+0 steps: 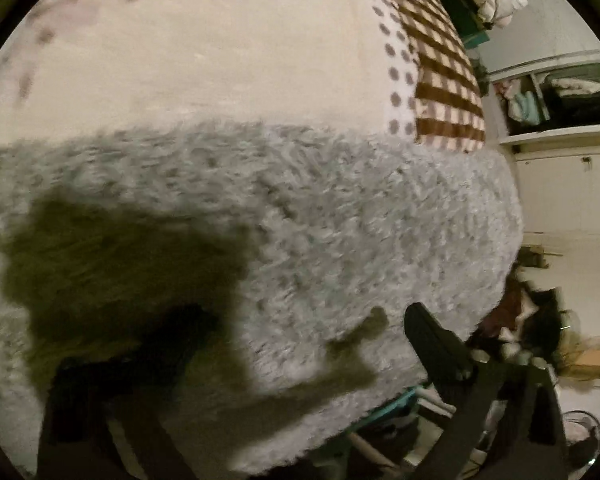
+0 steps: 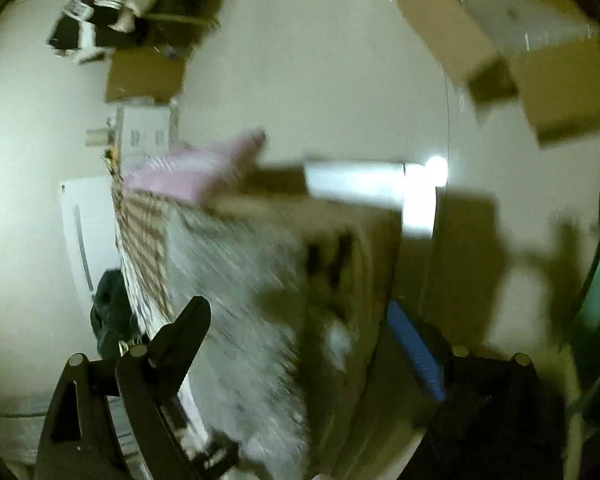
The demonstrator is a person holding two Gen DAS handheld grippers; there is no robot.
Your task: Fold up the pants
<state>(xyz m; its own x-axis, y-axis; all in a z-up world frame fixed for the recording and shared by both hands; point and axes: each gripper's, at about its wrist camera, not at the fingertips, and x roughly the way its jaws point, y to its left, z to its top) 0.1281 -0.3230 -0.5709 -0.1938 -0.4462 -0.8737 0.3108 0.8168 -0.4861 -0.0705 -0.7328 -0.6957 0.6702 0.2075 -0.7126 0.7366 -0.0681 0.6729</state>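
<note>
Fluffy grey pants (image 1: 300, 216) lie spread across a bed, filling the middle of the left wrist view. My left gripper (image 1: 284, 344) is open just above the fabric; its right finger (image 1: 432, 340) shows, the left finger is lost in dark shadow. In the blurred right wrist view the same grey pants (image 2: 240, 304) lie between the fingers. My right gripper (image 2: 300, 320) is open and empty, with a black left finger (image 2: 184, 332) and a blue-padded right finger (image 2: 416, 352).
A cream blanket (image 1: 220, 60) with grey dots and a brown checked cover (image 1: 444, 68) lie beyond the pants. White cabinets (image 1: 560, 184) and floor clutter (image 1: 532, 320) are on the right. A pink pillow (image 2: 196, 168), cardboard boxes (image 2: 500, 48) and a white wall show in the right wrist view.
</note>
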